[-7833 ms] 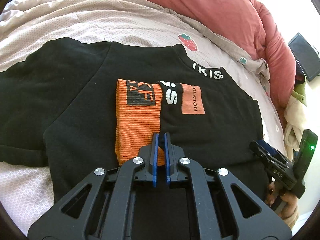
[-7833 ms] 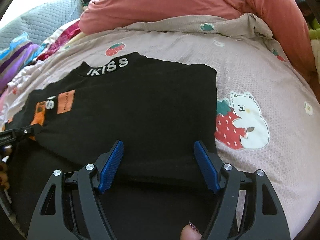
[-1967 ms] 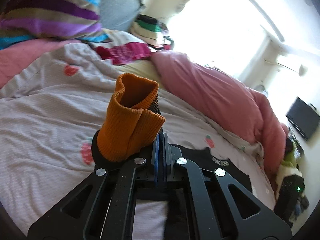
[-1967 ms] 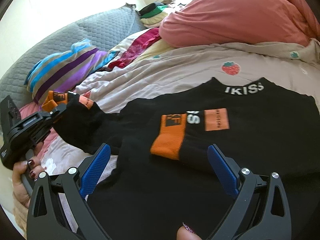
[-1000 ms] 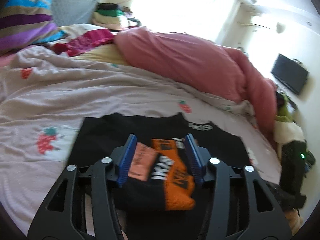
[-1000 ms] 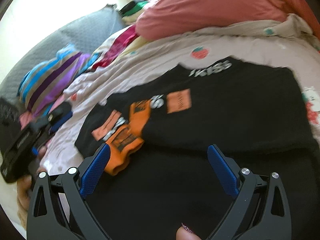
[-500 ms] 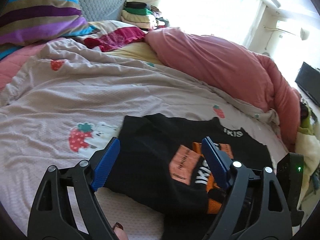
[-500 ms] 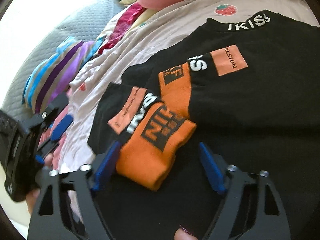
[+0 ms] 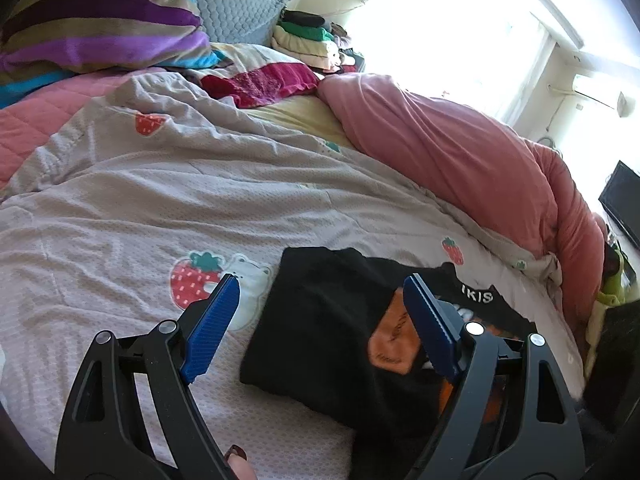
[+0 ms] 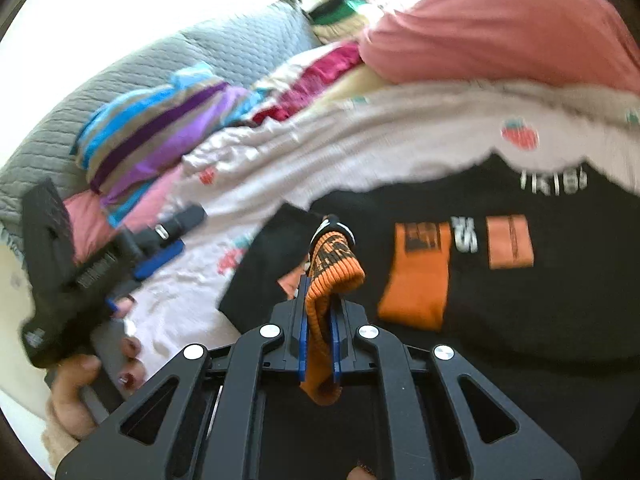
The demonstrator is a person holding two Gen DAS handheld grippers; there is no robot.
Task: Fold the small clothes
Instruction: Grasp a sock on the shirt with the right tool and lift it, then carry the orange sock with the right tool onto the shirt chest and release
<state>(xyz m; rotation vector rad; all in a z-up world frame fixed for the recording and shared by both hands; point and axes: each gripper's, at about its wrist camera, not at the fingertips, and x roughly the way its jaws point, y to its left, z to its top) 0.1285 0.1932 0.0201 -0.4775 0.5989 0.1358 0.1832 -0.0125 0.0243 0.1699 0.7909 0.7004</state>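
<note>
Our right gripper (image 10: 319, 344) clamps the orange sock cuff (image 10: 334, 276) at frame centre; our left gripper (image 9: 320, 328) gapes wide, holding nothing, above the shirt (image 9: 320, 320).

One black-and-orange sock (image 10: 334, 264) is gripped at its ribbed orange cuff between the closed blue pads of the right claw (image 10: 319, 340), its black foot trailing onto the bed; its mate (image 10: 420, 276) is laid flat on a black T-shirt (image 10: 540, 312); the T-shirt is spread on the strawberry-print bedcover (image 9: 200, 200).
</note>
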